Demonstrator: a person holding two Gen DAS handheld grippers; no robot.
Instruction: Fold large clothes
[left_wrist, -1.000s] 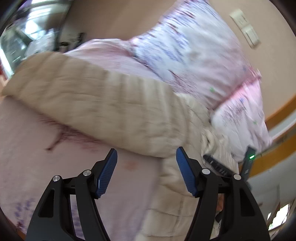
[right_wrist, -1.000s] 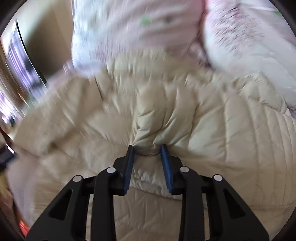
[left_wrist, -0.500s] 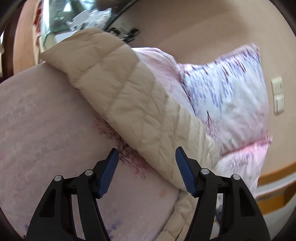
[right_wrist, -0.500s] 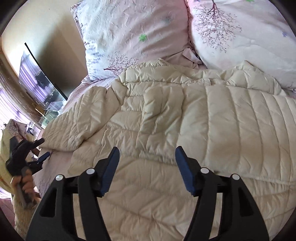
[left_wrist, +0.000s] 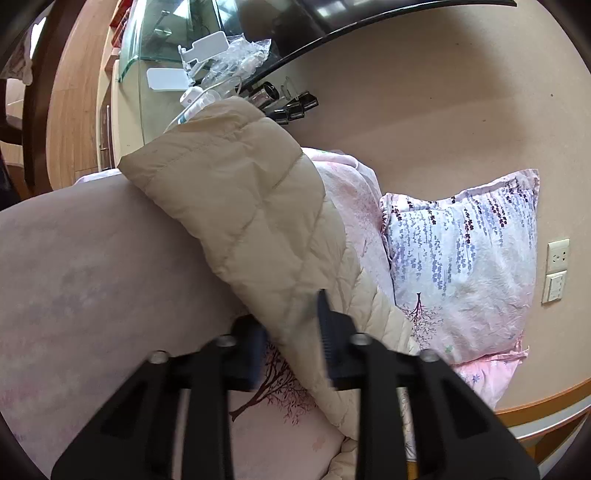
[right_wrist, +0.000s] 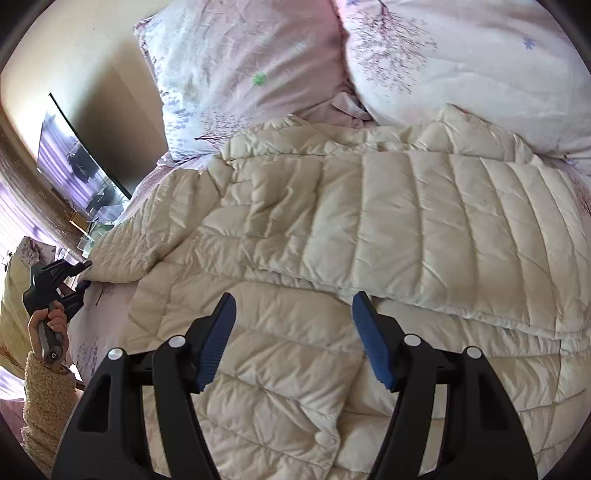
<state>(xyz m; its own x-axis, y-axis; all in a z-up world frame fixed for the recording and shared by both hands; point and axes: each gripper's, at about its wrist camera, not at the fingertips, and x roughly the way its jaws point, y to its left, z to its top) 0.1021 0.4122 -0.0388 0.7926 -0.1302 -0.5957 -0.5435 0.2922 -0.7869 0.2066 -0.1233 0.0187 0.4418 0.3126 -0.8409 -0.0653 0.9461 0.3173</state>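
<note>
Jacket (right_wrist: 369, 236), cream and quilted, lay spread across the bed (left_wrist: 92, 277), its top edge touching the two floral pillows (right_wrist: 258, 66) at twelve o'clock in my right view. One sleeve (right_wrist: 443, 229) was folded over the body already; the other sleeve (left_wrist: 251, 206) stretched out toward nine o'clock, past the edge of the body. My left claw (left_wrist: 291, 343) was clenched round that sleeve near its lower edge, one finger under the padding and one over it. My right claw (right_wrist: 295, 332) hovered released above the lower body panel, gripping nothing.

As I judged it, the step in hand was carrying this sleeve across onto the body. To do it well I needed a firm bite through the slippery padding, a low lift so it would not billow, and a landing parallel to the folded sleeve. My right claw could pin the body against dragging.
</note>
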